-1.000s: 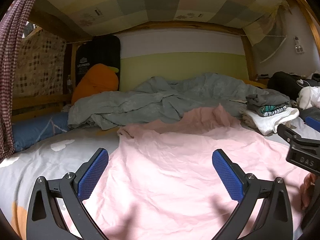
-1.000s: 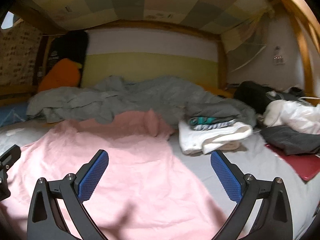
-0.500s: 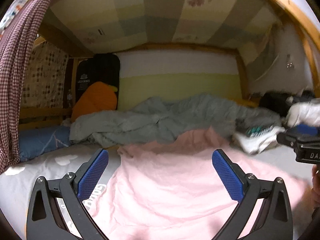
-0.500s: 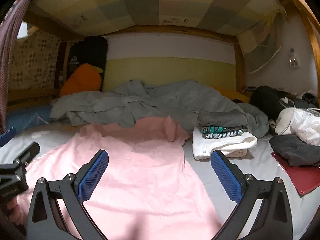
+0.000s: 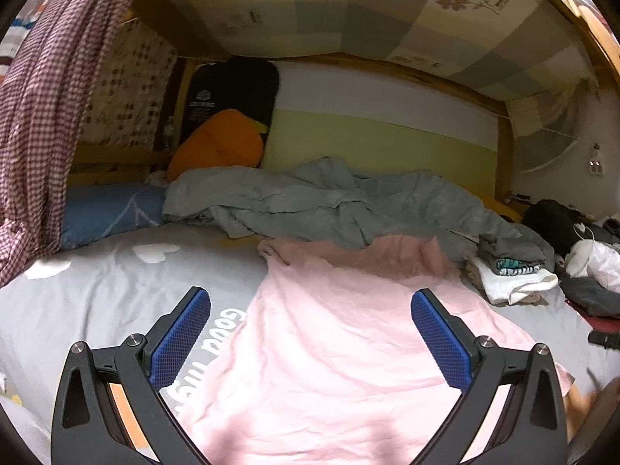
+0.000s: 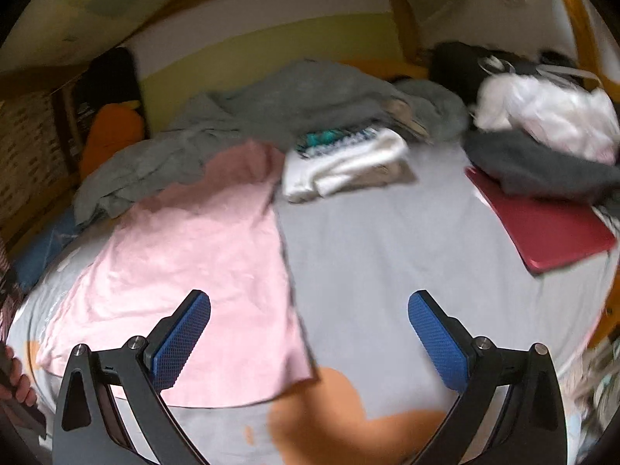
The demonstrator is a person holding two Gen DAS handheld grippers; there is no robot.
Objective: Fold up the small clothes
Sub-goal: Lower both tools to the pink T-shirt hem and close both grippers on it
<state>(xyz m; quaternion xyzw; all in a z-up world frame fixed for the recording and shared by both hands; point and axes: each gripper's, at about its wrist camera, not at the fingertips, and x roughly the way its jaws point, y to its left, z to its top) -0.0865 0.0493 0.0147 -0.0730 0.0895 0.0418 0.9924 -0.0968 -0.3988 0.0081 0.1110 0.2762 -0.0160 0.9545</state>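
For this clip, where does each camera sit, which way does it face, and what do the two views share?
Left wrist: on the left gripper, facing along the bed over the pink garment; only its own fingers show.
Right wrist: on the right gripper, angled down at the garment's right edge and grey sheet; a hand shows at left.
Shared: pink garment, folded stack, grey duvet.

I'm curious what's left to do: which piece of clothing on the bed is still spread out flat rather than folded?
The pink garment, lying open on the grey sheet. The white, patterned and grey pieces in the folded stack beside it are already folded.
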